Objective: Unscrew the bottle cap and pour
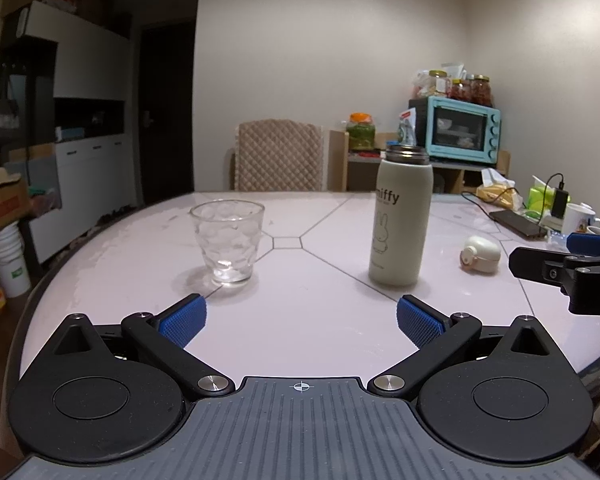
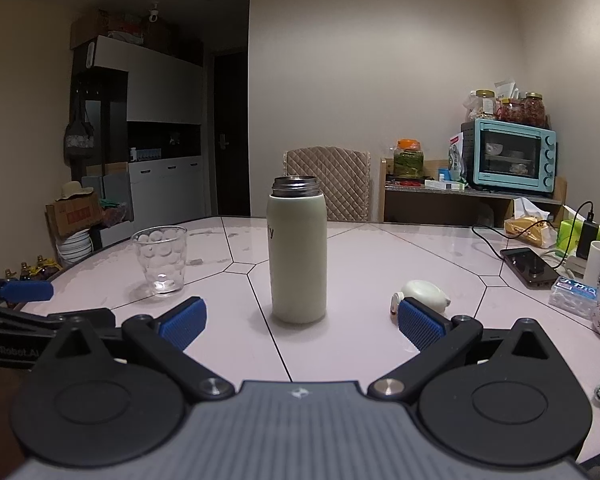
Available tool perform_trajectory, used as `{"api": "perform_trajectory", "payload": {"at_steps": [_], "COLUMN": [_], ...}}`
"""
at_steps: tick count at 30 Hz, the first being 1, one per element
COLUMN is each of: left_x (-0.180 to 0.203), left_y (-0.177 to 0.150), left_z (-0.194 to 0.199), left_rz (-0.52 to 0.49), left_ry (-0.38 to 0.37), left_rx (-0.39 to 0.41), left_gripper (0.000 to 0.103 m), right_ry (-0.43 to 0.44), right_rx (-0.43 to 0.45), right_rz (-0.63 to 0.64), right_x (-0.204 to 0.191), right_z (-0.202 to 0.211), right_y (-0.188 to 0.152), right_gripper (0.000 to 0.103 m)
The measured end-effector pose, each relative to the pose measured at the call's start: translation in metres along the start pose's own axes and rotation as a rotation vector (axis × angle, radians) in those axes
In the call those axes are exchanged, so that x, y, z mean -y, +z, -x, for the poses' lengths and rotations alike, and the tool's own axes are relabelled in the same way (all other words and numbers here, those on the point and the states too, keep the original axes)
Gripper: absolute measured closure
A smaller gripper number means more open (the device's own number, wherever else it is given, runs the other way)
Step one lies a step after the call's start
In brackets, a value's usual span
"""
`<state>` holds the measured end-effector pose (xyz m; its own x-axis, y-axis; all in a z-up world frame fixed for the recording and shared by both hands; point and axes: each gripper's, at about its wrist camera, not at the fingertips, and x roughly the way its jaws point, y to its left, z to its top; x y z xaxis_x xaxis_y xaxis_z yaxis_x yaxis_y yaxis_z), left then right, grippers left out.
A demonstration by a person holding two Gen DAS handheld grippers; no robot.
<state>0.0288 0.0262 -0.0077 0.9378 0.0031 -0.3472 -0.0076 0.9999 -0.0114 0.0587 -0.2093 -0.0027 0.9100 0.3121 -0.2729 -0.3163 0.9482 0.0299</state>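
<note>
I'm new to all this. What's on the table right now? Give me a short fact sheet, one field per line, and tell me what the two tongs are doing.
bottle: cream flask, upright, mouth uncovered
cap: off, lying on the table to the flask's right
glass: clear tumbler, upright, looks nearly empty, left of the flask
left tongs: open, holding nothing
right tongs: open, holding nothing, flask straight ahead
table: pale surface with dark seams
clutter, right edge: phone, mugs
</note>
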Motion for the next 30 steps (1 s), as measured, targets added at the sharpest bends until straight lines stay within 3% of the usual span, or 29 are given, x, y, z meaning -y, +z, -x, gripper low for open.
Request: {"api": "perform_trajectory", "payload": {"at_steps": [30], "left_x": [-0.032], "left_y": [0.013], "left_z": [-0.064], "left_rz": [-0.004], "left_ry": [0.009], "left_rx": [-0.024], "left_gripper": [0.0], "right_ry": [0.027], "right_rx": [-0.004], "right_rz": [-0.011], "right_x": [-0.006], "right_z": [-0.056], "right_y": [0.01], "right_gripper": [0.0]}}
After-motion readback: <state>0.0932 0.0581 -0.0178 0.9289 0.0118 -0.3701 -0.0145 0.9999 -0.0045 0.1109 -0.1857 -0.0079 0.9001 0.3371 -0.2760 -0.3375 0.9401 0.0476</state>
